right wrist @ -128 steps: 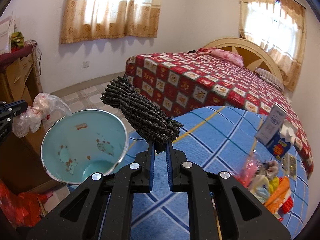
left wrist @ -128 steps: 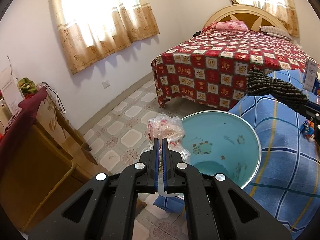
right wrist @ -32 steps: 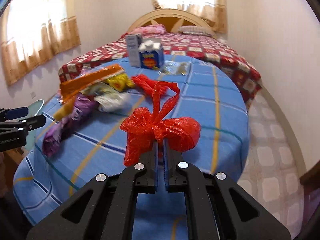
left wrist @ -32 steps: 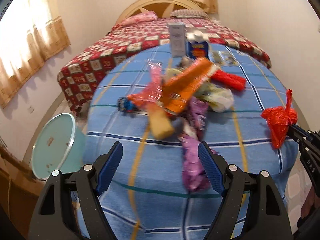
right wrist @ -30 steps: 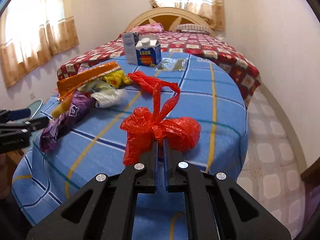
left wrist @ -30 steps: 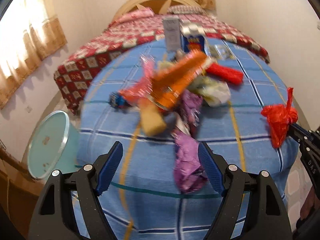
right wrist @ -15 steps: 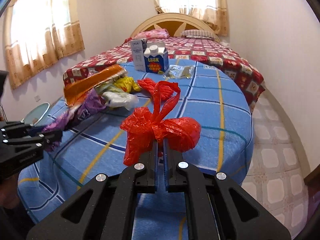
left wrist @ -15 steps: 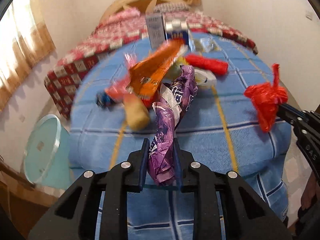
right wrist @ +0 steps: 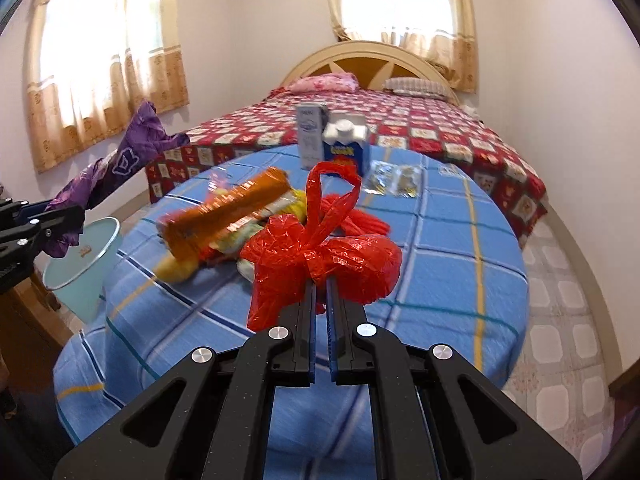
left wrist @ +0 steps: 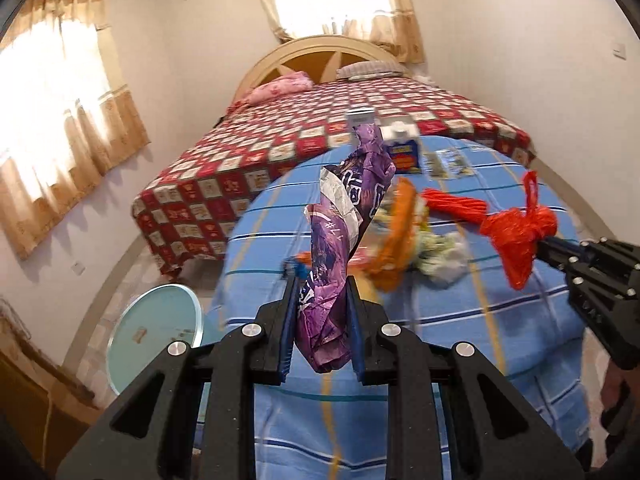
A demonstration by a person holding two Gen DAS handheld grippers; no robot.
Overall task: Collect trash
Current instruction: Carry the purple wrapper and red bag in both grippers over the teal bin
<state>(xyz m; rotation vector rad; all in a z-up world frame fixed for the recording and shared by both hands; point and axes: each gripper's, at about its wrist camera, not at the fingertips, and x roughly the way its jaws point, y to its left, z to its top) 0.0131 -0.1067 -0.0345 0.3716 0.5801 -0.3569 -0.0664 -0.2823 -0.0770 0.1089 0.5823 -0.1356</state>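
A crumpled purple foil wrapper [left wrist: 340, 240] with white lettering stands up between the blue pads of the left gripper [left wrist: 322, 328], pinched near its lower end and lifted clear of the table. The knotted red plastic bag [right wrist: 324, 256] is clamped at its knot by the right gripper [right wrist: 322, 320], whose jaws are pressed together on the thin film; it too hangs above the cloth. Below both lies the round table under a blue checked cloth [right wrist: 460, 264]. Near its middle sits a blurred heap of litter: an orange foil packet [right wrist: 228, 212], yellow and white scraps and a red ribbed piece. At the far edge stand a grey carton [right wrist: 310, 136] and a blue-and-white milk carton [right wrist: 346, 146], touching, with clear sachets [right wrist: 394, 180] beside them. A pale teal plastic bin [left wrist: 154, 332] stands on the floor off the table's left edge. A bed with a red patterned cover [left wrist: 320, 128] is beyond.
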